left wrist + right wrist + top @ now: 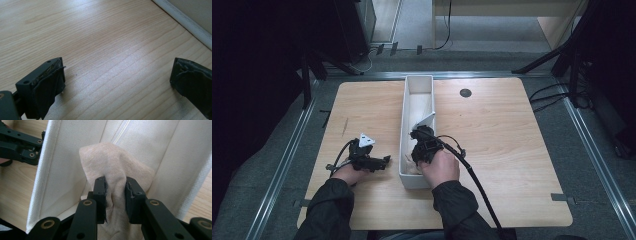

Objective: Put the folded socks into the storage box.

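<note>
A long white fabric bin (403,125) lies lengthwise down the middle of the wooden table (502,140). My right gripper (418,136) reaches into the bin's near half. In the right gripper view its pads (101,192) pinch a bunched beige knit cloth (110,160), which rises between the bin's white walls (57,170). My left gripper (383,160) rests low on the table just left of the bin. Seen in the left gripper view, that gripper (117,72) stands wide open over bare wood, with the bin's bottom edge (185,21) ahead of it.
A black round grommet (465,92) sits in the table's far right part. A cable (477,180) trails from the right gripper toward the front edge. Dark stands (562,55) and cables lie on the floor around the table. The other gripper's black linkage (22,145) shows beyond the bin wall.
</note>
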A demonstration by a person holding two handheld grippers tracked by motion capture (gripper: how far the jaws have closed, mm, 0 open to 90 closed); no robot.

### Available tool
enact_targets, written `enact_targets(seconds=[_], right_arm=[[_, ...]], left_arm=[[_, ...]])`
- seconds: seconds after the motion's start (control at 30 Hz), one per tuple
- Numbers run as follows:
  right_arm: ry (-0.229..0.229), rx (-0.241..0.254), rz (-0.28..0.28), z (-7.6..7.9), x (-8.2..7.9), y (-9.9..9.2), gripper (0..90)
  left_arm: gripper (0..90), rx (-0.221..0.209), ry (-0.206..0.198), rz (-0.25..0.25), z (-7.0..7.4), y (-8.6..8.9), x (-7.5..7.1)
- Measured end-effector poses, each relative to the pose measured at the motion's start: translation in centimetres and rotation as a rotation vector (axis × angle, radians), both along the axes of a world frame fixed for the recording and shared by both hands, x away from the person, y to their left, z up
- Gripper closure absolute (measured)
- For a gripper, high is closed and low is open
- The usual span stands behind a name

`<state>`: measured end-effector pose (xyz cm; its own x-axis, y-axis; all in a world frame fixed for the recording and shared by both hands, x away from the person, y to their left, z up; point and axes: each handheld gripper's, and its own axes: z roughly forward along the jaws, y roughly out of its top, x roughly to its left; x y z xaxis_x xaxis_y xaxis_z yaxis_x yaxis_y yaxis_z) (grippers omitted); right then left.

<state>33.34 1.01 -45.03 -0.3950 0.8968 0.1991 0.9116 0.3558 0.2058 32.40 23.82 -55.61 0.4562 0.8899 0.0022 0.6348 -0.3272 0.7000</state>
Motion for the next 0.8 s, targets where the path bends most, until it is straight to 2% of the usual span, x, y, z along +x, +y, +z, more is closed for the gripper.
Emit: enact_targets(seconds=[0.17,0.3,0.8], right_arm=[[-0.002,-0.015,0.001,-0.04,-0.04,0.05,71.1],[0.008,-0.005,0.003,-0.03,0.03,0.03,67.7],[0.013,-0.019,0.016,-0.22,0.07,0.14,62.5]], left_arm=[[0.0,0.001,0.0,0.0,0.0,0.0,0.0],[0.0,-0.003,-0.001,0.002,-0.01,-0.02,0.0],[0.0,-0.004,-0.001,0.003,-0.01,-0.03,0.0]])
